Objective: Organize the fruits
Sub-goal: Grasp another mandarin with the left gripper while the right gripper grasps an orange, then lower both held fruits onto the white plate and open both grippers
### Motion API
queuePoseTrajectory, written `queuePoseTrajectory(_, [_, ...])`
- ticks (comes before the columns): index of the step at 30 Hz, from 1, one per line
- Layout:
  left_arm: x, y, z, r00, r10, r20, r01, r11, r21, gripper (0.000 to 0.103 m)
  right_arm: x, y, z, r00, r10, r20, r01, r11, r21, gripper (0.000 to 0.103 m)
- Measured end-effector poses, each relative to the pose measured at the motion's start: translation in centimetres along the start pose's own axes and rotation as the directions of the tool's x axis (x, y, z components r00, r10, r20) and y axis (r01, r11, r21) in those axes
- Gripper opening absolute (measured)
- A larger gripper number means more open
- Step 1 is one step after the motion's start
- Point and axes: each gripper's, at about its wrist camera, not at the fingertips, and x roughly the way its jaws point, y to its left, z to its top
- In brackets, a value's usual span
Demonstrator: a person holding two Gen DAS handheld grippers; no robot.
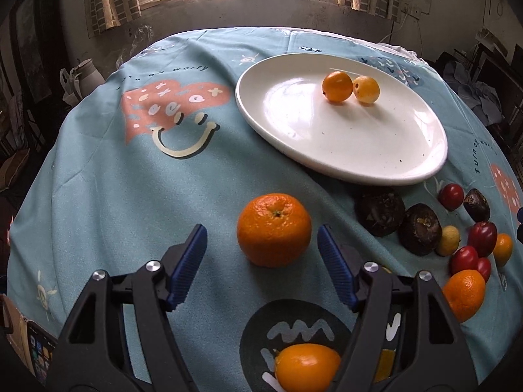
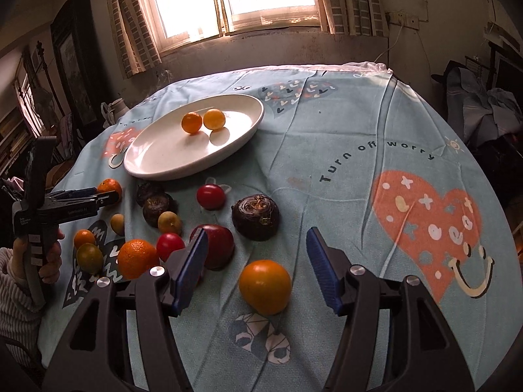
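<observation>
- The fruits lie on a tabletop [image 2: 343,137] under a pale blue printed cloth; the white plate [image 1: 327,150] serves as the landmark.
- On the plate, toward its far side, sit two small fruits touching each other: a small orange fruit [image 1: 337,86] and a yellow fruit [image 1: 366,89].
- On the cloth, on the near side of the plate, a mandarin [image 1: 274,230] stands apart from the plate's rim, stem dimple up.
- The left tool [image 1: 262,258] has its blue pads spread wide, one to each side of the mandarin; neither pad touches it, and a gap shows on both sides.
- Further from the plate than the mandarin, an oval orange fruit [image 1: 307,367] lies low between the left tool's arms, partly hidden by one of them.
- Right of the mandarin and just off the plate's near rim lies a loose cluster: two dark brown rough fruits [image 1: 380,210], several red fruits [image 1: 451,197], a small yellow one and a second mandarin [image 1: 464,294].
- The right tool [image 2: 257,263] also stands with its pads apart, gripping nothing; a round orange fruit [image 2: 264,286] lies on the cloth between its arms, clear of both pads.
- A dark red fruit [image 2: 217,246] sits beside the right tool's left pad; I cannot tell whether they touch.
- A dark brown fruit [image 2: 255,217] lies between that tool and the plate.
</observation>
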Motion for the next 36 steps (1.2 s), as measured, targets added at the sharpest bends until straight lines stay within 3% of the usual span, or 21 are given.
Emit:
queuePoseTrajectory(1, [0.3,-0.2,0.0,1.000,0.011,-0.005,-0.011,1.000,0.013,0.069,0.1,0.1,-0.3,1.000,-0.011,-0.007,0.011,1.000,-0.008,0.063])
queuePoseTrajectory(3, [0.8,-0.6,-0.2,1.000,0.019,-0.020,-0.018,0.999,0.030,0.053,0.3,0.0,-0.8,0.999,-0.029,-0.019,0.028,0.999,-0.016,0.063])
queuePoseTrajectory(5, [0.7,-0.6,-0.2,1.000,-0.003,-0.016,0.004,1.000,0.028,0.046,0.5,-0.2,-1.0,0.999,-0.037,-0.030,0.037,0.999,-0.012,0.063])
queuePoseTrajectory(14, [-1.0,0.1,0.0,0.999,0.002,0.042,-0.002,1.000,-0.014,0.045,1.7,0.0,-1.6,0.994,-0.069,-0.084,0.066,0.997,-0.040,0.063])
queuePoseTrajectory(21, [-1.1,0.2,0.1,0.999,-0.016,0.034,0.017,1.000,-0.025,0.045,1.7,-0.2,-2.2,0.992,-0.032,-0.124,0.029,0.999,-0.026,0.062])
queuePoseTrajectory(25, [-1.0,0.0,0.0,0.999,-0.021,0.034,0.021,1.000,-0.018,0.045,2.1,-0.2,-2.2,0.989,-0.007,-0.149,0.003,1.000,-0.025,0.040])
queuePoseTrajectory(27, [-1.0,0.0,0.0,0.999,-0.020,0.033,0.021,1.000,-0.018,0.045,2.1,-0.3,-2.2,0.989,-0.001,-0.149,-0.002,1.000,-0.018,0.039])
queuePoseTrajectory(31, [-1.1,0.0,0.0,0.999,-0.024,0.035,0.025,1.000,-0.019,0.045,1.7,-0.3,-2.1,0.993,0.011,-0.120,-0.013,1.000,-0.017,0.038])
queuePoseTrajectory(36, [-2.4,0.3,0.5,0.995,-0.043,0.087,0.047,0.998,-0.039,0.045,-0.6,-1.3,-0.9,1.000,0.013,0.006,-0.013,0.999,0.029,0.038])
